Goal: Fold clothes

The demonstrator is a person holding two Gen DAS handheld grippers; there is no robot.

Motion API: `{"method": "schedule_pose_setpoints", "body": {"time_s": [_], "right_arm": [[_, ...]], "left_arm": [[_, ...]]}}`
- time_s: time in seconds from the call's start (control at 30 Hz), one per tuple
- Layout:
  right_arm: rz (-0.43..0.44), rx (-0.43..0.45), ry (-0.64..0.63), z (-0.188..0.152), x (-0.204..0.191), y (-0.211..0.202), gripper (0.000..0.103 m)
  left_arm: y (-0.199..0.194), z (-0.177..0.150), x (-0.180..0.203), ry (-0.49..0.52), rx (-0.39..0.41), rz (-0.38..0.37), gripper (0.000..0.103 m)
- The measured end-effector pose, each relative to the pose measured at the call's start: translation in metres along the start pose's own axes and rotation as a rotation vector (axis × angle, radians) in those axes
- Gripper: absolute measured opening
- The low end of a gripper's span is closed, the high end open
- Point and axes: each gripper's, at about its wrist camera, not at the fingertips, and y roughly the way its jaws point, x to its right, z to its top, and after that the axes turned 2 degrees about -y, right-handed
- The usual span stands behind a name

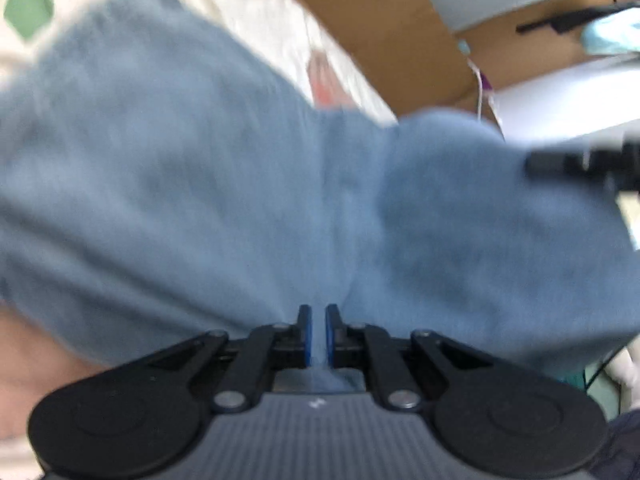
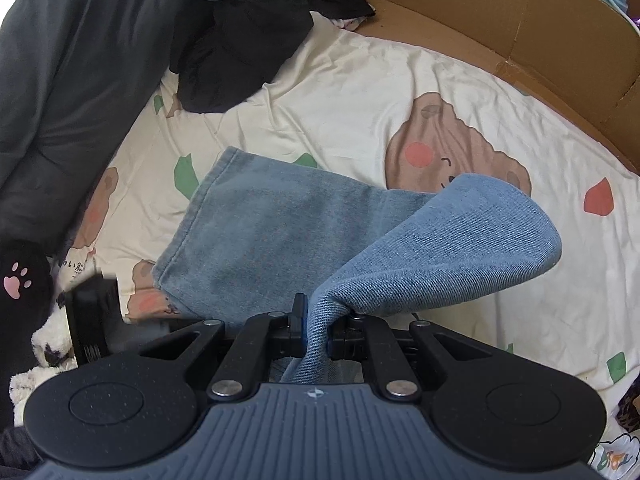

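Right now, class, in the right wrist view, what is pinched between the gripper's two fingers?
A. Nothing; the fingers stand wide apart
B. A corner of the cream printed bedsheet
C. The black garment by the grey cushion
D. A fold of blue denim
D: the right gripper is shut on a bunched fold of the blue denim, which lifts off the bedsheet.

The jeans point(image 2: 280, 236) are seen in light blue denim with a twill weave, the hem stitched in matching thread. The bedsheet point(image 2: 340, 92) is cream, printed with brown cartoon animals with pink cheeks, green leaves and red-orange shapes. A dark grey garment point(image 2: 72, 60) and a black garment point(image 2: 240, 60) are noted. The cardboard point(image 2: 540, 40) is brown. Black gripper fingers point(image 2: 298, 320) are faced with blue pads.
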Motion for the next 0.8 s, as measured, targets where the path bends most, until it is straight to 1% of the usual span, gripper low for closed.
{"method": "schedule_pose_setpoints", "body": {"time_s": [0.1, 0.23, 0.4, 0.5, 0.63, 0.73, 0.8], "right_arm": [[0.004, 0.005, 0.003, -0.003, 0.002, -0.002, 0.007], [0.003, 0.001, 0.009, -0.006, 0.008, -0.005, 0.007], [-0.003, -0.006, 0.01, -0.008, 0.014, -0.007, 0.007], [-0.001, -0.011, 0.005, -0.01, 0.017, -0.008, 0.007], [0.012, 0.0, 0.028, -0.016, 0.022, -0.011, 0.007], [0.02, 0.011, 0.061, -0.022, 0.028, -0.013, 0.006], [0.02, 0.008, 0.072, -0.025, 0.031, -0.013, 0.007]], "left_arm": [[-0.003, 0.025, -0.003, 0.027, 0.021, 0.027, 0.007], [0.002, 0.049, -0.004, 0.022, 0.026, 0.036, 0.008], [0.041, 0.062, 0.018, 0.036, -0.03, 0.011, 0.008], [0.072, 0.072, 0.036, 0.058, -0.058, 0.011, 0.008], [0.107, 0.083, 0.046, 0.073, -0.094, 0.055, 0.008], [0.124, 0.091, 0.046, 0.059, -0.106, 0.075, 0.008], [0.131, 0.097, 0.05, 0.072, -0.106, 0.08, 0.008]]}}
